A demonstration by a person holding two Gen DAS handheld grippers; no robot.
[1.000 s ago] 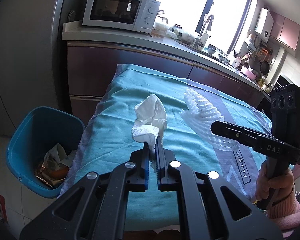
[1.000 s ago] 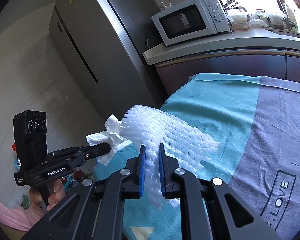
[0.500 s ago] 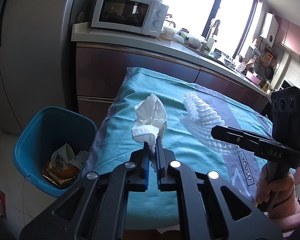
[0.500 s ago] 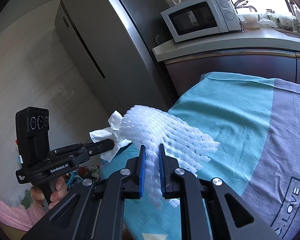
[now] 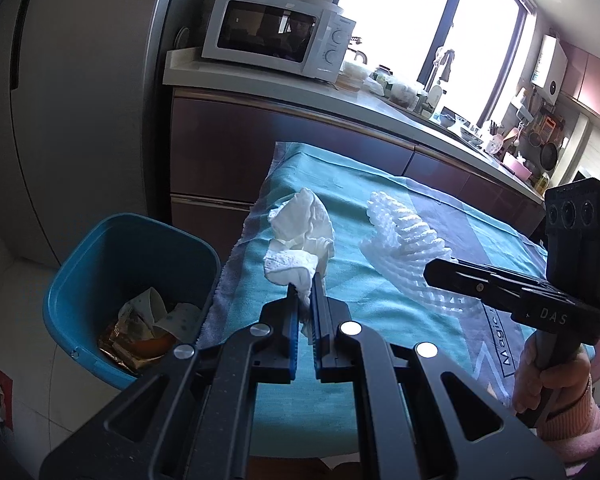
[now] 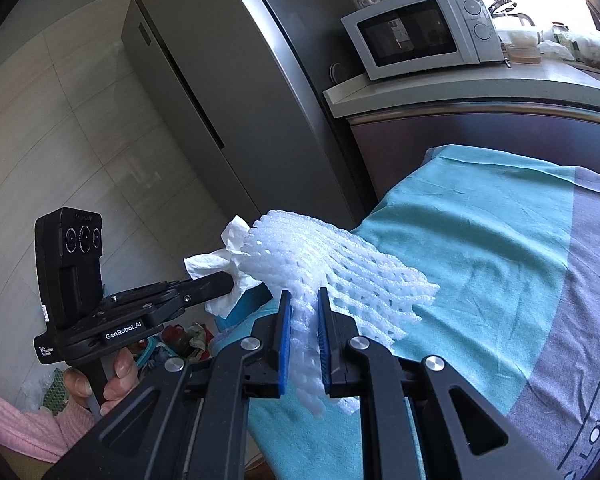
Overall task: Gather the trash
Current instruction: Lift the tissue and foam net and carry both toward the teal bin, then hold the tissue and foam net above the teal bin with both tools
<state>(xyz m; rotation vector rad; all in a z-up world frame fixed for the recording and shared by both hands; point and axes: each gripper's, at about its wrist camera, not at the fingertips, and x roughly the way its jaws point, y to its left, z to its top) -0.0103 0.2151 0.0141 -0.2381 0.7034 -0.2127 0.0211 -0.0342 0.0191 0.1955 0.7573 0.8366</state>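
Note:
My left gripper [image 5: 306,288] is shut on a crumpled white tissue [image 5: 300,240], held above the left end of the teal-covered table [image 5: 340,184]. My right gripper [image 6: 304,300] is shut on a white foam fruit net [image 6: 340,264], also lifted over the cloth. In the left wrist view the foam net [image 5: 404,240] hangs from the right gripper [image 5: 432,270] to the right of the tissue. In the right wrist view the tissue [image 6: 228,264] sticks out of the left gripper [image 6: 230,280] just left of the net. A blue trash bin [image 5: 112,248] with wrappers inside stands on the floor left of the table.
A grey fridge [image 6: 228,80] stands behind the bin. A white microwave [image 5: 276,40] sits on the counter [image 5: 260,84] beyond the table. A hand in a pink sleeve [image 5: 552,384] holds the right gripper's handle. Bags of clutter [image 6: 180,340] lie on the floor.
Both grippers have shifted left toward the bin side, still holding the tissue and the foam net. The bin now sits nearer the middle of the left wrist view.

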